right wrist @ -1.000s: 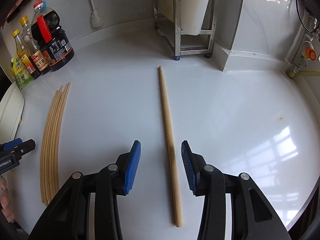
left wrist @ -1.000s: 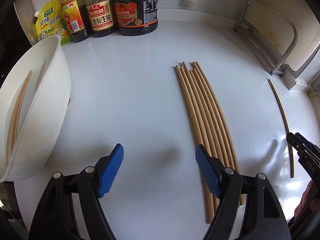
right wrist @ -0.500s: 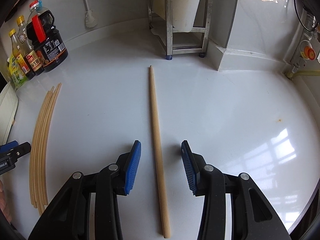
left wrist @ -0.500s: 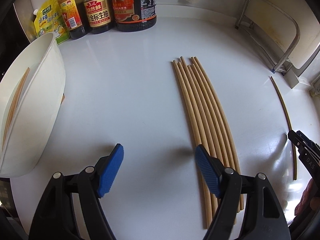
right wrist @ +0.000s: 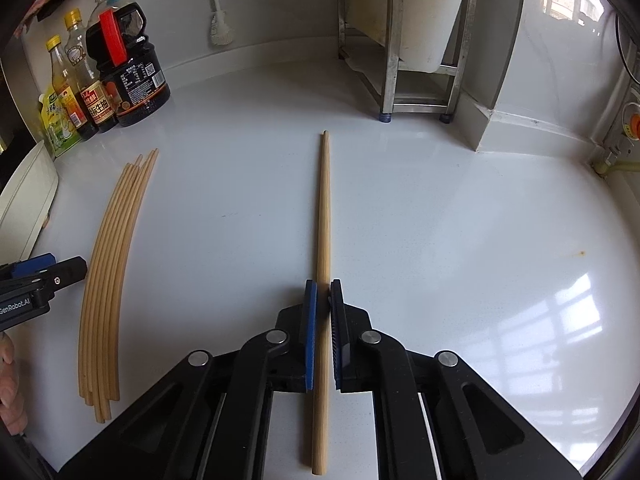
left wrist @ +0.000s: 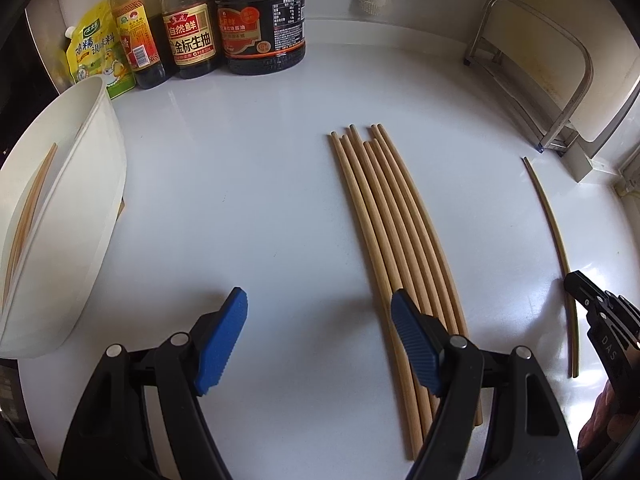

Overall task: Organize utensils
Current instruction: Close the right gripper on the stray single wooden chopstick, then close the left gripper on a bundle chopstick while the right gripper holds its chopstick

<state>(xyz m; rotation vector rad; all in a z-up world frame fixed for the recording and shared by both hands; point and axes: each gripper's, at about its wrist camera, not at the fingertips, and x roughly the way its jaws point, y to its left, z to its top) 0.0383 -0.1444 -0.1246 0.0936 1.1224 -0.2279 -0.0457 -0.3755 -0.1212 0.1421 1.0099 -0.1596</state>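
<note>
Single chopstick clamped low on its shaft by right gripper, likely for carrying to join the others. Left gripper spread wide, idle near counter's front edge beside chopstick bundle. Farther left, white bin holding sorted sticks.

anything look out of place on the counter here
One chopstick lies alone, apart from the chopstick bundle to its left; the right gripper has its jaws shut on it. Nothing spilled or damaged.
</note>
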